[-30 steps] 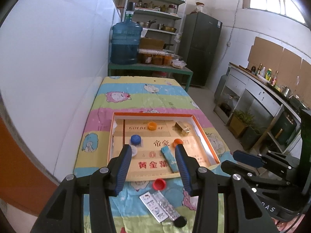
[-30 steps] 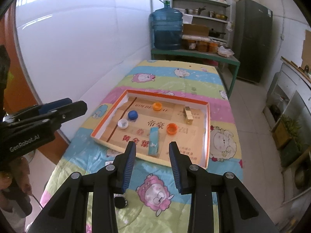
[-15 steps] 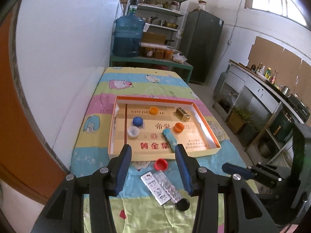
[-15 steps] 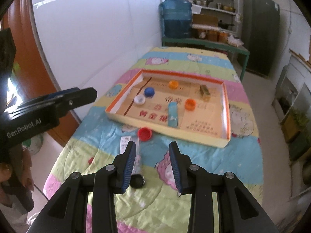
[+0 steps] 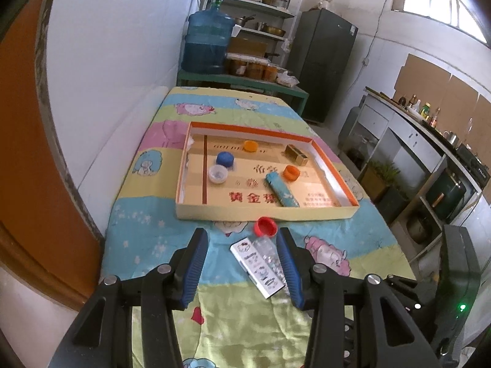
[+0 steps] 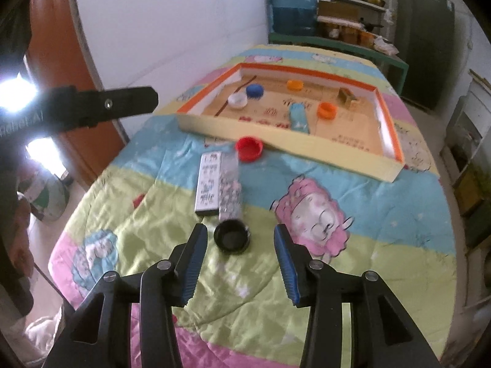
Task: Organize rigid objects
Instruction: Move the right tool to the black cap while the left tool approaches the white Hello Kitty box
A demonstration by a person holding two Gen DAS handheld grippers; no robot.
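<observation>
- My left gripper [image 5: 242, 263] was spread wide and held nothing; it hung above the near end of the quilt-covered table [image 5: 147, 214], its fingers flanking a white printed card [image 5: 256, 266] lying flat on the quilt.
- My right gripper [image 6: 241, 260] was also wide apart and empty, with a black cap [image 6: 231, 237] lying between its fingertips on the quilt.
- A clear packet [image 6: 230, 188] lay touching the card's side, its near end just beside the black cap.
- A red cap [image 6: 249, 148] sat open side up just outside the near wall of the shallow box [image 6: 276, 139].
- Inside the box lay a blue cap [image 5: 225, 159], a white cap [image 5: 218, 174], two orange caps [image 5: 250, 146] [image 5: 290, 173], a teal tube [image 5: 282, 188] and a small gold box [image 5: 296, 155], all apart from one another.
</observation>
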